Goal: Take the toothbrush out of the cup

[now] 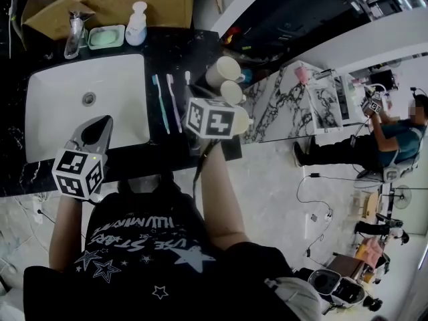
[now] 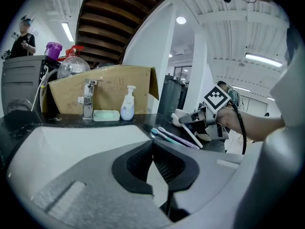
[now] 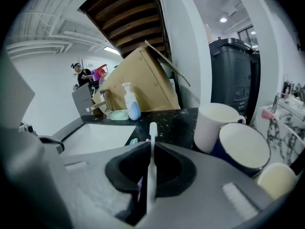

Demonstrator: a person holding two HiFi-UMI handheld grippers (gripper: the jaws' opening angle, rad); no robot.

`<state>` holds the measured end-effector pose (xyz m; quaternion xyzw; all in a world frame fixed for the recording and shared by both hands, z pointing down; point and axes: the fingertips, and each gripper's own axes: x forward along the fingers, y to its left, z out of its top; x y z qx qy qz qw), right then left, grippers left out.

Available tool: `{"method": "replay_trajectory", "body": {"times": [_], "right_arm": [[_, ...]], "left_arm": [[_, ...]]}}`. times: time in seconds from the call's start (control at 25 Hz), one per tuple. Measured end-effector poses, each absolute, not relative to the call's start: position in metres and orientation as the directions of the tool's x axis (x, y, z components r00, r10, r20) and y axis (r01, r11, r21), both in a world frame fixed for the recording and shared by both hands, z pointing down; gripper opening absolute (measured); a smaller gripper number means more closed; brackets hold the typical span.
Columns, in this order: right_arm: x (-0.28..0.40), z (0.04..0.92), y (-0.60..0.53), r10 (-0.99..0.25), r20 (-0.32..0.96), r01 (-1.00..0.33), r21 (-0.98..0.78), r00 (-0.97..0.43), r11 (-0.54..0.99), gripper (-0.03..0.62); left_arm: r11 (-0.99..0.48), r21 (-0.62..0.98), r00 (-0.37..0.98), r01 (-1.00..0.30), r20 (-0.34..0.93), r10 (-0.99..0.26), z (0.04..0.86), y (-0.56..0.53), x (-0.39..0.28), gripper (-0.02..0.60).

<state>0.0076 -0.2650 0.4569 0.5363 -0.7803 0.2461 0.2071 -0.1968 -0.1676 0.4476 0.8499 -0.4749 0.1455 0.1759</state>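
Black stone forms the desk (image 1: 180,42), with a white sink (image 1: 60,112) set into its left half and the cups (image 1: 223,62) clustered toward its right end. The left hand-held gripper (image 2: 153,149) hovers over the sink near the front edge, its jaws together on nothing. The right hand-held gripper (image 3: 150,156) is clamped on the white toothbrush (image 3: 152,128). The brush is out of the cup, its head pointing toward the back edge, just beside two other brushes (image 1: 166,102) that lie between sink and cups. Whether its handle already touches the desk I cannot tell, as the marker cube covers it. To finish well, I'd lower it flat and parallel to its neighbours, clear of the cups, and part the jaws only once it rests.
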Motion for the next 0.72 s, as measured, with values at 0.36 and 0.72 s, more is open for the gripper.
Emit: {"method": "replay_trajectory", "body": {"times": [0.36,0.72], "right_arm": [[0.015,0.499,-0.273,-0.699,0.672,-0.966,-0.112,-0.245,0.232,0.028],[0.018,0.512,-0.279,-0.680,0.707,-0.975,-0.063,-0.194,0.213,0.028]], "left_arm": [[-0.495,0.162,0.514,-0.854,0.417,-0.750,0.451,-0.184,-0.212,0.009],[-0.521,0.166,0.539,-0.837,0.409,-0.736,0.452,-0.199,-0.215,0.009]]}}
